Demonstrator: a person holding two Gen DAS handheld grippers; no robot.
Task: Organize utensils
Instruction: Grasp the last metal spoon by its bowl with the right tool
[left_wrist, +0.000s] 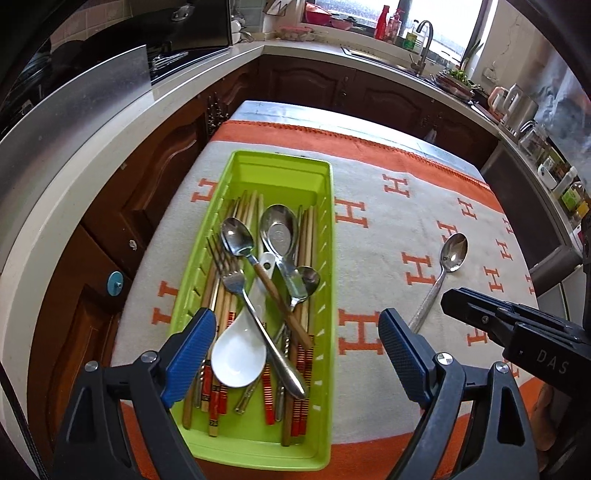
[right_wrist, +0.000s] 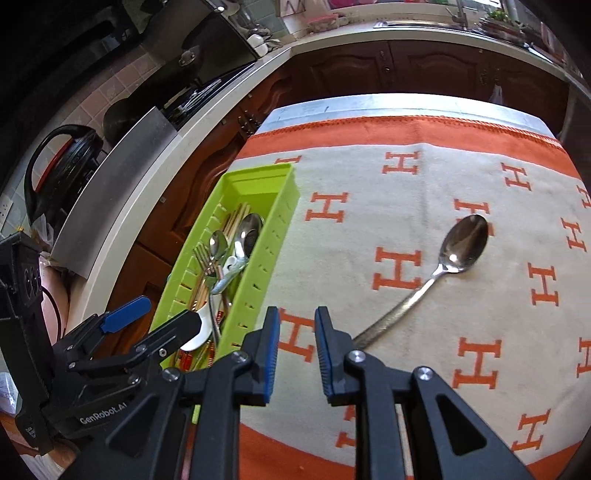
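Note:
A green utensil tray (left_wrist: 325, 221) (right_wrist: 275, 218) lies on the cloth and holds several chopsticks, metal spoons, a fork (left_wrist: 236, 280) and a white ceramic spoon (left_wrist: 240, 354). One metal spoon (left_wrist: 443, 273) (right_wrist: 439, 273) lies loose on the cloth to the tray's right. My left gripper (left_wrist: 295, 354) is wide open and empty above the tray's near end. My right gripper (right_wrist: 295, 354) is partly open and empty, just short of the loose spoon's handle end; it also shows in the left wrist view (left_wrist: 476, 306).
The table carries a white and orange H-patterned cloth (right_wrist: 406, 206). Dark wooden cabinets and a white counter (left_wrist: 110, 147) run along the left and back. A sink with a tap (left_wrist: 424, 40) stands behind; jars and a kettle (left_wrist: 517, 107) stand at the right.

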